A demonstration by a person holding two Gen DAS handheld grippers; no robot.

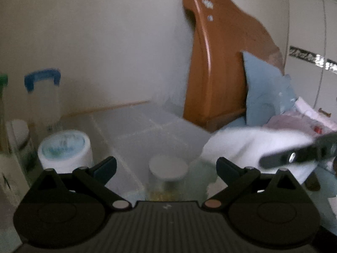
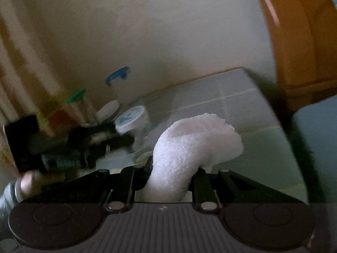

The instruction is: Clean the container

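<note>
Two hand-held grippers are seen, one in each wrist view. One clear rectangular plastic container lies on the glass-topped desk, against the far wall, with its long axis running from near left to far right; its open top faces up. One folded white fluffy cloth is counted, one white tub with a blue-printed lid at the left of the container, one small jar with a flat white lid just in front of it, and one tall clear bottle with a blue handle at far left.

The left hand-held gripper is spread wide, with nothing between its fingers; the white-lidded jar is seen through the gap. The right hand-held gripper is pressed nearly together and is pinching the white cloth, whose free end rises and curls over to the right above the desk. In the left wrist view the cloth is seen at the right, near the container's right end; whether it touches the container cannot be told because of blur. One brown wooden headboard stands at the far right.
</note>
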